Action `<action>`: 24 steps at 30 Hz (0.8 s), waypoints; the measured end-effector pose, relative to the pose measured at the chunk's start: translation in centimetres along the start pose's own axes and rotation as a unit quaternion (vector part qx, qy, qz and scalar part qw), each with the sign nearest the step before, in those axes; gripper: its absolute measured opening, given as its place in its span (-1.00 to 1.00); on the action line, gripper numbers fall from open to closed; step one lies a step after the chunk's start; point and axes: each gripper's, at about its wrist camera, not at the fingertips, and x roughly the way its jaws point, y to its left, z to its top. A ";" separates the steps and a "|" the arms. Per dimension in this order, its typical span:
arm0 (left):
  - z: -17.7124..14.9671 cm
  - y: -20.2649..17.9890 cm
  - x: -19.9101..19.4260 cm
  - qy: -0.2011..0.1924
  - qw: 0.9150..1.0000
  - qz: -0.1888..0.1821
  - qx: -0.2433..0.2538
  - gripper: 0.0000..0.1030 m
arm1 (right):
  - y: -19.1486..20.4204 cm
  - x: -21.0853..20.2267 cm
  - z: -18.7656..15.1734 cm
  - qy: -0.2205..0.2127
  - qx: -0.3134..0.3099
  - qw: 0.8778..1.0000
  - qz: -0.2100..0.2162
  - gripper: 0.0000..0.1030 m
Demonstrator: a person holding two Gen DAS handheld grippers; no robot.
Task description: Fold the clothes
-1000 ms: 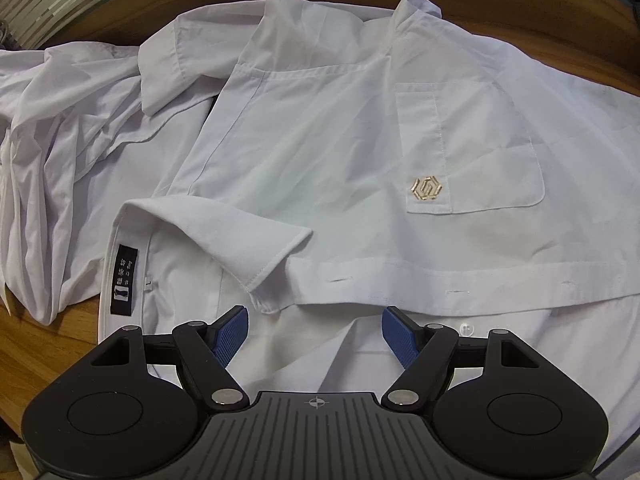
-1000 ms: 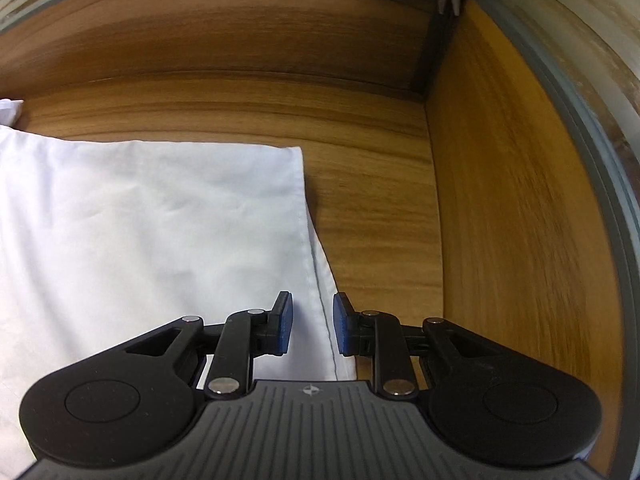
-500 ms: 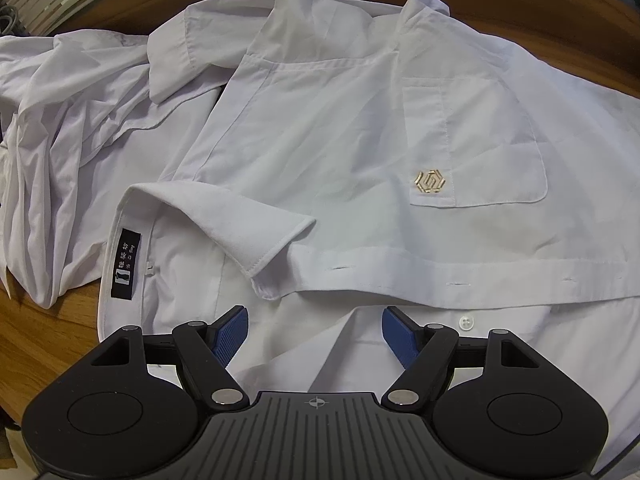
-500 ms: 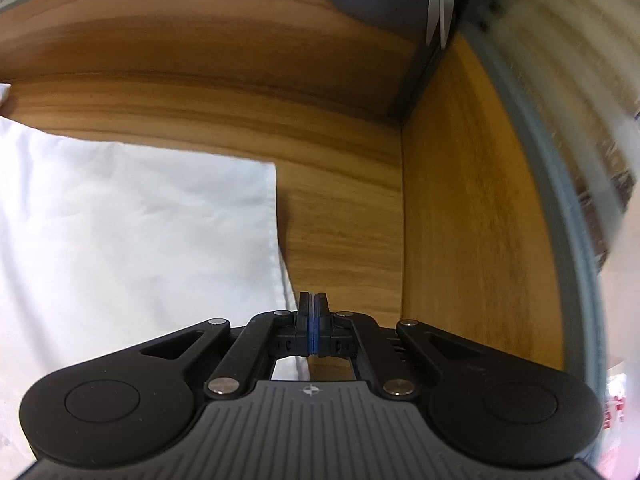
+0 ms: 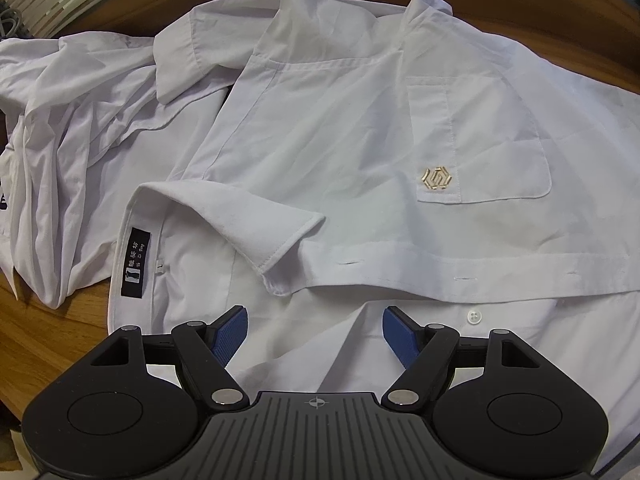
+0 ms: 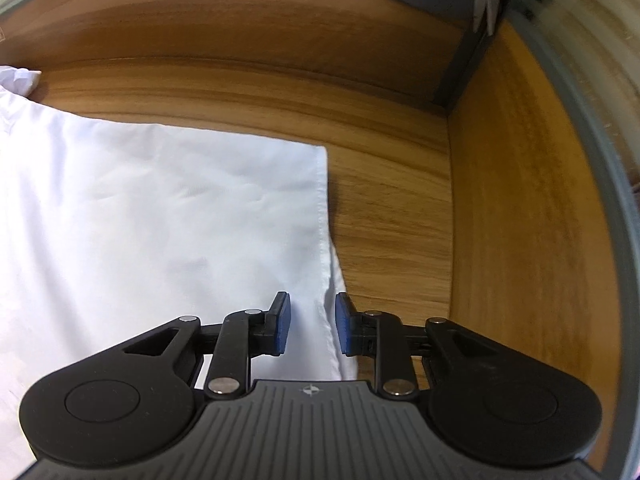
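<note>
Left gripper (image 5: 315,334) gapes above the white shirt (image 5: 340,140) (collar just ahead); right gripper (image 6: 308,322), jaws just reopened, straddles the shirt's hem (image 6: 326,280) unpinched.

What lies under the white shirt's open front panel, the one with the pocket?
Under the front panel shows the shirt's other front, with a white button, and the neck label inside the collar. Whatever lies deeper under the panel is covered.

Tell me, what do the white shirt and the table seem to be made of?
White shirt: probably thin woven cotton or a blend, matte; it creases softly and shows stitched seams. Table: wood or wood-look laminate, smooth with a slight sheen; brown grain lines run across it.
</note>
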 end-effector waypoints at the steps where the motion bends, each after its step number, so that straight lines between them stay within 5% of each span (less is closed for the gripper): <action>1: 0.0 0.1 0.0 -0.001 1.000 0.001 -0.002 0.49 | 0.0 0.1 0.1 0.000 0.001 1.000 0.002 -0.97; 10: 0.1 1.5 -0.1 -0.001 0.999 0.007 -0.042 0.49 | 0.1 0.5 0.3 -0.004 -0.004 0.999 -0.053 -0.98; 14: 0.1 3.3 -0.4 -0.015 0.997 0.007 -0.077 0.49 | 1.4 -1.2 -0.2 -0.025 -0.015 0.997 -0.067 -0.02; 20: 0.1 7.1 -0.6 -0.037 0.987 -0.024 -0.157 0.45 | 3.8 -4.9 -2.7 -0.031 0.009 0.998 -0.045 0.12; 24: 0.3 9.1 0.2 -0.043 0.970 -0.071 -0.229 0.32 | 5.8 -6.4 -5.9 -0.013 0.026 0.999 -0.034 0.28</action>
